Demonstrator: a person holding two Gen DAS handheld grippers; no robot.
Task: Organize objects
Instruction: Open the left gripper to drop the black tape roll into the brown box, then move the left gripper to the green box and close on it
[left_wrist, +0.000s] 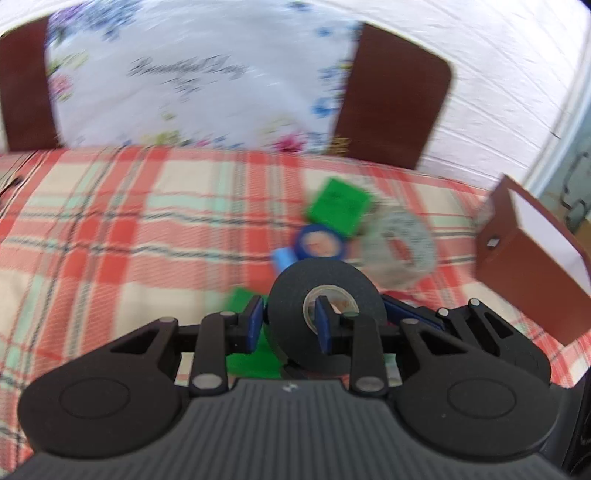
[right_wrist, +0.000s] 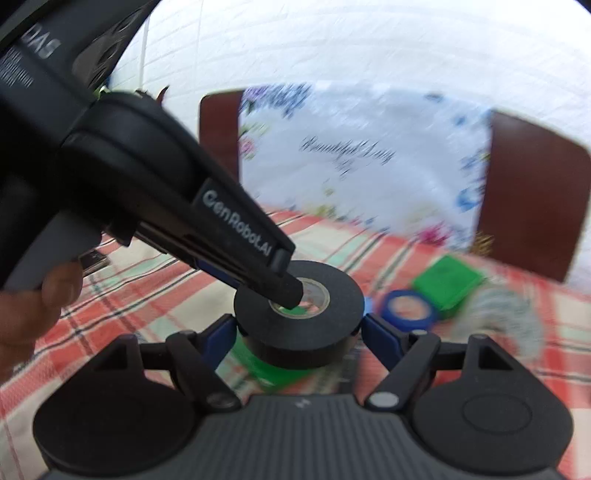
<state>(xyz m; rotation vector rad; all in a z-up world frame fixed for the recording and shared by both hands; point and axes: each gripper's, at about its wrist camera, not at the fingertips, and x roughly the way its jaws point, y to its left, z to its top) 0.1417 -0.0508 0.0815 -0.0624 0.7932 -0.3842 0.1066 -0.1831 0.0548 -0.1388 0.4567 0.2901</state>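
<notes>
A black tape roll (left_wrist: 295, 310) (right_wrist: 332, 302) is held above the plaid tablecloth (left_wrist: 110, 229). My left gripper (left_wrist: 288, 321) is shut on it, one finger through its core, one outside; that gripper shows in the right wrist view (right_wrist: 284, 286) from the upper left. My right gripper (right_wrist: 299, 328) has its blue pads (right_wrist: 376, 332) against both sides of the same roll. Beyond lie a blue tape roll (left_wrist: 319, 242) (right_wrist: 408, 310), a green box (left_wrist: 338, 205) (right_wrist: 448, 282) and a clear tape roll (left_wrist: 400, 247) (right_wrist: 498, 314). Green pieces (left_wrist: 251, 354) (right_wrist: 269, 369) lie under the black roll.
A brown open box (left_wrist: 528, 266) stands at the table's right edge. Two brown chair backs (left_wrist: 391, 96) (right_wrist: 532, 199) with a floral cloth (left_wrist: 199, 74) between them stand behind the table. A small light-blue piece (left_wrist: 282, 258) lies by the blue roll.
</notes>
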